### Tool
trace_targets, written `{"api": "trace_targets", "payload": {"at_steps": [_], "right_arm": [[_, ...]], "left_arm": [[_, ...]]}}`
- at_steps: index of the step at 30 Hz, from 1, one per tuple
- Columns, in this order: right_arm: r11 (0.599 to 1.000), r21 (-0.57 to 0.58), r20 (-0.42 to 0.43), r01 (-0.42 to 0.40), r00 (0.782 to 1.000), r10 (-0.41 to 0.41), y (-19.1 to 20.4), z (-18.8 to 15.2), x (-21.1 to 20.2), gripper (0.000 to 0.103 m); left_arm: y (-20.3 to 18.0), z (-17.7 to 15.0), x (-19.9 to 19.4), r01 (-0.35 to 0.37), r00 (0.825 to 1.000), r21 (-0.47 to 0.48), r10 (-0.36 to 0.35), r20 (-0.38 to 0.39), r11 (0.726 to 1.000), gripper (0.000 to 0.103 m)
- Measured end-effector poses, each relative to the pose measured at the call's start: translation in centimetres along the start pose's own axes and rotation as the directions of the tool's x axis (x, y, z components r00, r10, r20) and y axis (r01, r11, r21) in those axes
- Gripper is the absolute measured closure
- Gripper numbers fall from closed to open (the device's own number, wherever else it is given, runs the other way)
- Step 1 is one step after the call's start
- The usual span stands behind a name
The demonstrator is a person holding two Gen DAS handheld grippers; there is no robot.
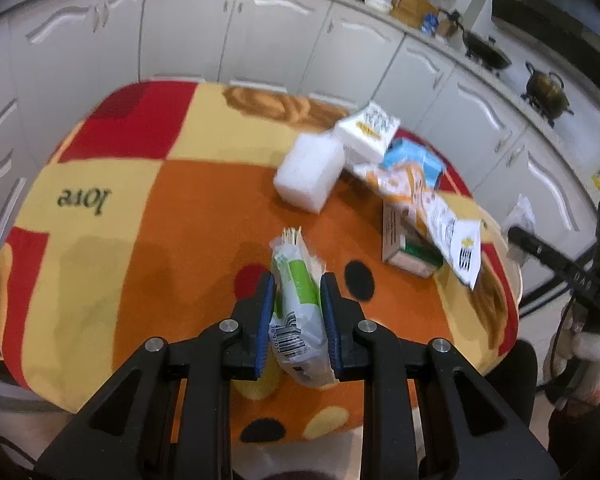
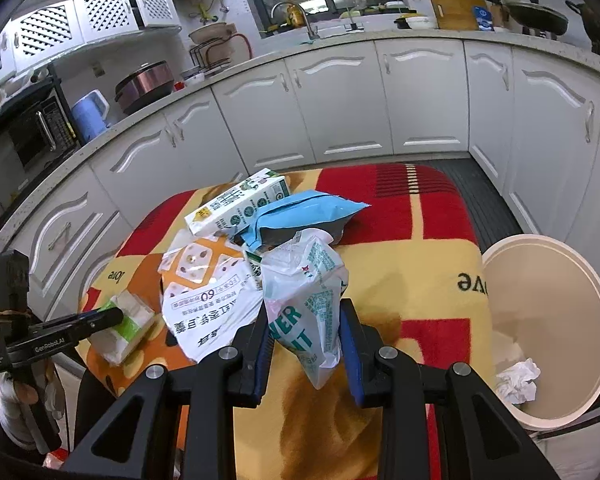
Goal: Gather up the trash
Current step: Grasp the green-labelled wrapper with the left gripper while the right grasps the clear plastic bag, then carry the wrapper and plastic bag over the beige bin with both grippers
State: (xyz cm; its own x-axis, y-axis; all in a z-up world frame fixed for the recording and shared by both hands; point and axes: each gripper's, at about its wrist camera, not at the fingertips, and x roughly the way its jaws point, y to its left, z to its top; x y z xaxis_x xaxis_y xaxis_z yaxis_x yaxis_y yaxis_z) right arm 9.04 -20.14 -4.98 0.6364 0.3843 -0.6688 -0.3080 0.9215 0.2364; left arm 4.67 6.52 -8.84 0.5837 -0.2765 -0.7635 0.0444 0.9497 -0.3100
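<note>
My left gripper is shut on a green and white tissue packet, held just above the orange, red and yellow blanket. The packet also shows in the right wrist view with the left gripper on it. My right gripper is shut on a crumpled white and green plastic bag. More trash lies behind: a white and orange wrapper, a blue pouch, a milk carton and a white block.
A beige trash bin stands at the right of the table, with crumpled white paper inside. White kitchen cabinets run behind the table. A small box lies under the wrapper.
</note>
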Motion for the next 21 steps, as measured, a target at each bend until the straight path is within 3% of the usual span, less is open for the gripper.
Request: {"api": "trace_targets", "payload": {"at_steps": [5,21], "right_arm": [[1.000,0.001,-0.010,-0.006,1.000,0.006,0.1,-0.2,0.1,0.074],[1.000,0.009,-0.013,-0.011,1.000,0.011,-0.3,-0.4,-0.1,0.074]], "left_arm": [[0.2,-0.5,1.3,-0.011,0.999,-0.007,0.011,-0.046,1.000,0.081],[-0.6,-0.7,1.0,-0.016,1.000,0.023,0.017,-0.017,1.000,0.087]]}}
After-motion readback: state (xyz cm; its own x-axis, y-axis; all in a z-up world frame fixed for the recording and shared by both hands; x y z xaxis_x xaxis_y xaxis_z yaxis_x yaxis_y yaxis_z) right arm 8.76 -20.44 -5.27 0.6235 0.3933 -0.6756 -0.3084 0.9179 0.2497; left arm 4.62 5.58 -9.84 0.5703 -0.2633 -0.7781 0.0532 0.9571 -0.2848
